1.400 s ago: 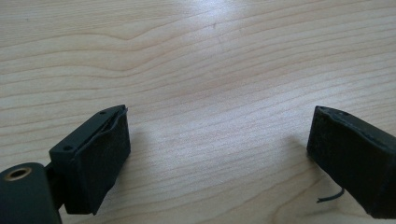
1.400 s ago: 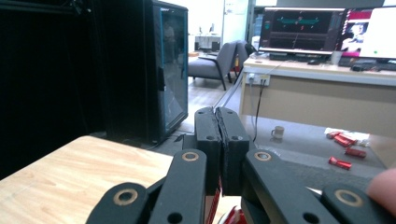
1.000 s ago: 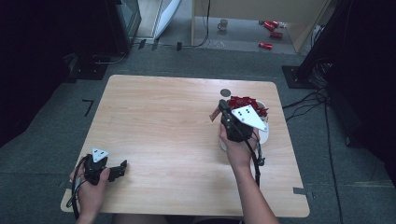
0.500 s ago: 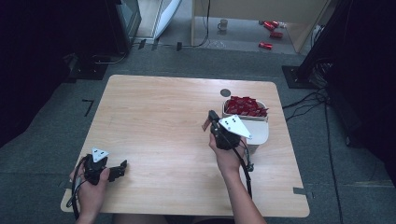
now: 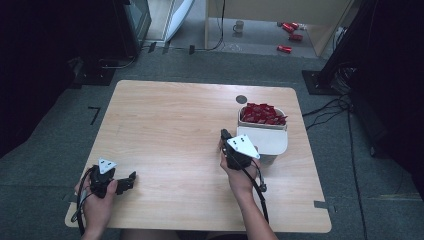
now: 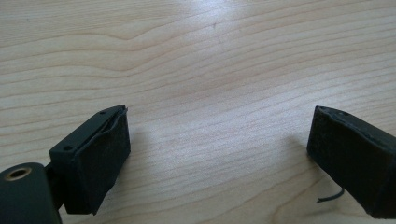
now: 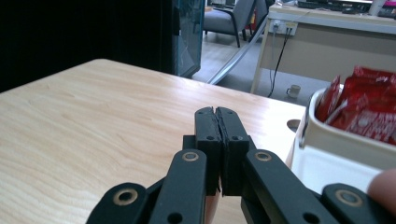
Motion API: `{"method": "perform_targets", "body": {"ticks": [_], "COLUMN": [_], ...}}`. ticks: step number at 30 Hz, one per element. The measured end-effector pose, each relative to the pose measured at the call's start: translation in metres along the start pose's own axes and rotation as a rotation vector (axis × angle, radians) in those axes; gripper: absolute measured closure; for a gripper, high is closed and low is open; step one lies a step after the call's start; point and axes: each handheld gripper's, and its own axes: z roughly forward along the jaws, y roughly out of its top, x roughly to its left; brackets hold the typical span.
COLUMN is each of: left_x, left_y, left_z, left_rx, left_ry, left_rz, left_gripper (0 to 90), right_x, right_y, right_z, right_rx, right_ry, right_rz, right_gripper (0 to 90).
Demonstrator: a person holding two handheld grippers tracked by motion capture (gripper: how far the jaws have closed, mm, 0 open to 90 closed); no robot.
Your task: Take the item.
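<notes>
Two grippers are resting over the counter [image 5: 175, 125]: the left gripper [image 5: 131, 177], at 7 o'clock, is gaping wide; the right gripper [image 5: 224, 134], jaws pressed together and empty, is sitting just beside the white tub [image 5: 270, 142] of red packets [image 5: 262, 113] at 3 o'clock.

Red packets [image 5: 263, 113], white tray [image 5: 270, 142], pale wood-grain table [image 5: 175, 125]

The table [image 5: 175, 125] is seen from above, facing forward; it is viewed close and steeply from the left gripper, low and level from the right.
</notes>
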Motion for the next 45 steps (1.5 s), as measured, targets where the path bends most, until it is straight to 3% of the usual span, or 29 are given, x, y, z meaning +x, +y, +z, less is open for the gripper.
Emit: {"method": "perform_targets", "body": {"ticks": [11,21,31,45], "left_x": [0.000,0.000,0.000,0.000], "left_y": [0.000,0.000,0.000,0.000], "left_z": [0.000,0.000,0.000,0.000], "left_rx": [0.001,0.000,0.000,0.001], "left_ry": [0.000,0.000,0.000,0.000], "left_rz": [0.001,0.001,0.001,0.001], "left_gripper": [6.4,6.4,6.4,6.4], "right_x": [0.009,0.008,0.005,0.001], "right_y": [-0.022,-0.049,-0.069,-0.072], "right_z": [-0.018,-0.013,-0.004,-0.006], "right_rx": [-0.008,0.096,0.188,0.200], "right_ry": [0.036,0.084,0.174,0.226], "right_rz": [-0.014,0.025,0.087,0.105], "right_gripper": [89.8,87.5,77.9,58.5]}}
